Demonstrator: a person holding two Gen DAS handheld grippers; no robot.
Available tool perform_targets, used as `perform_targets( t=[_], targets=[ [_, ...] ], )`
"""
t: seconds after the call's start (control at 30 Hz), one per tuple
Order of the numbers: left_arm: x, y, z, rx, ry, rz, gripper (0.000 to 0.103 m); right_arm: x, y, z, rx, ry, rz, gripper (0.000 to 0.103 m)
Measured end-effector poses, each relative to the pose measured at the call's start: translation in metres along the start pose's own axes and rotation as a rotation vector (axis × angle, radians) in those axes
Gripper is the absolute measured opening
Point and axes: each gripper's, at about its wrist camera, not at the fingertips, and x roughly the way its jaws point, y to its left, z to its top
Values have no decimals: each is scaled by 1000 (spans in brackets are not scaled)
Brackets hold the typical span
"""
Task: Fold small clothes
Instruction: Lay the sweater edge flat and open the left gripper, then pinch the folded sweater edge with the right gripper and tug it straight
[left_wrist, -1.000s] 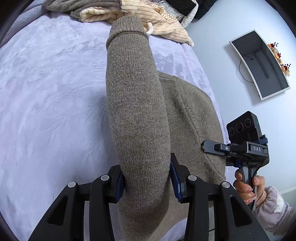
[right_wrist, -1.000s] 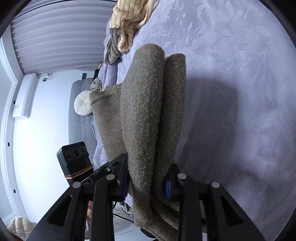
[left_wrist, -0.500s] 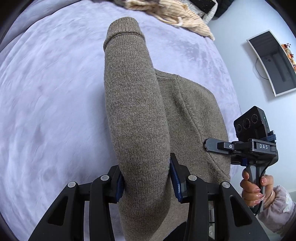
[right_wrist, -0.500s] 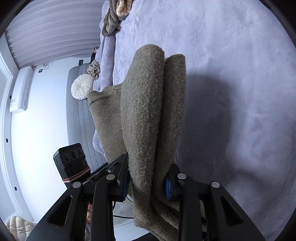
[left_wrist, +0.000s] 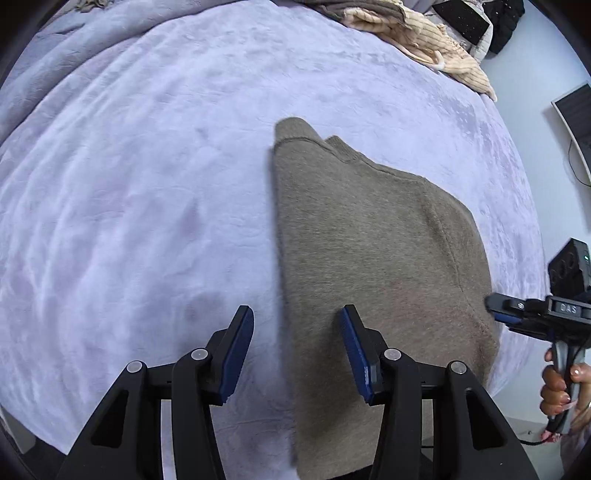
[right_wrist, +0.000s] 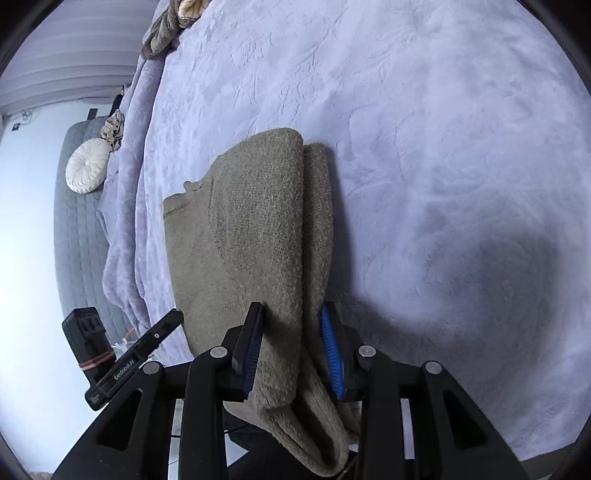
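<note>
Tongs first: our left tongs (left_wrist: 297, 341) stand apart and are opening, with the sweater's left edge lying between the blue pads but neither pad pressing it; our right tongs (right_wrist: 291, 343) are also opening, with the thick folded roll of knit between them, the pads at or just off its sides.

Largest is the bed (left_wrist: 129, 184), covered in a pale lilac plush blanket with a soft embossed leaf pattern and a short, velvety nap. On it lies the sweater (left_wrist: 369, 240), a taupe-brown wool knit, fuzzy and matte, folded into a long narrow shape. Its long axis runs away from us, from the near edge of the bed towards its middle. The far end shows a ribbed cuff and a stitched seam; the near end hangs over the bed's edge. From the right wrist view the sweater (right_wrist: 251, 229) shows two rounded folded rolls side by side along its right edge.

At the far edge of the bed sits a heap of other clothes (left_wrist: 417, 33), cream ribbed corduroy over a grey-brown knit. A round pleated white cushion (right_wrist: 86, 171) rests on a grey quilted surface beyond the bed. A hand (left_wrist: 557, 384) grips the right handle.
</note>
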Motion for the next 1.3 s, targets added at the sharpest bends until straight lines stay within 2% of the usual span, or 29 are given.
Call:
perform_targets(
  t=[0.03, 0.07, 0.1, 0.17, 0.2, 0.23, 0.27, 0.3, 0.37, 0.43, 0.53, 0.6, 0.63, 0.7, 0.83, 1.07, 1.1, 1.2, 1.3],
  targets=[
    [0, 0, 2, -6, -5, -1, 50, -6, 3, -5, -7, -5, 2, 36],
    [0, -1, 3, -11, -10, -3, 50, -9, 3, -8, -9, -7, 16, 41],
    [-4, -1, 3, -13, -20, -7, 50, -12, 4, -14, -9, -7, 38, 55],
    [-10, -4, 2, -7, -34, -15, 50, -10, 5, -24, -20, 2, 80, 64],
    [-13, -6, 1, 2, -39, -20, 50, -8, 5, -26, -26, 9, 89, 63],
    [-13, -11, 2, 10, -40, -23, 50, -3, 4, -28, -31, 16, 88, 59],
    [-12, -19, 4, 20, -40, -22, 50, 3, 6, -30, -39, 22, 68, 28],
    [-13, -24, 3, 38, -39, -21, 50, 9, 11, -30, -59, 33, 2, 10],
    [-14, -35, 3, 70, -33, -25, 50, 6, 20, -33, -140, 18, -103, 10],
    [-12, -43, 0, 93, -25, -47, 50, 7, 26, -37, -244, 12, -273, 10],
    [11, -54, -12, 132, 32, -32, 50, 23, 9, -38, -233, 54, -343, 9],
    [31, -55, -21, 155, 58, 23, 50, 35, -2, -37, -224, 64, -358, 9],
    [34, -54, -24, 154, 54, 29, 54, 40, -6, -37, -228, 63, -365, 9],
    [35, -53, -24, 145, 54, 31, 58, 42, -6, -38, -247, 54, -379, 10],
    [31, -46, -20, 117, 75, 14, 58, 40, 1, -43, -267, 44, -408, 11],
    [18, -42, -25, 110, 71, 45, 58, 18, 6, -62, -227, 43, -458, 11],
    [15, -41, -27, 113, 70, 46, 58, 11, 6, -66, -224, 31, -454, 11],
    [10, -41, -33, 135, 75, 54, 58, -6, 17, -78, -228, -30, -355, 11],
    [14, -40, -41, 155, 103, 76, 58, -6, 35, -87, -294, -35, -298, 11]
  ],
)
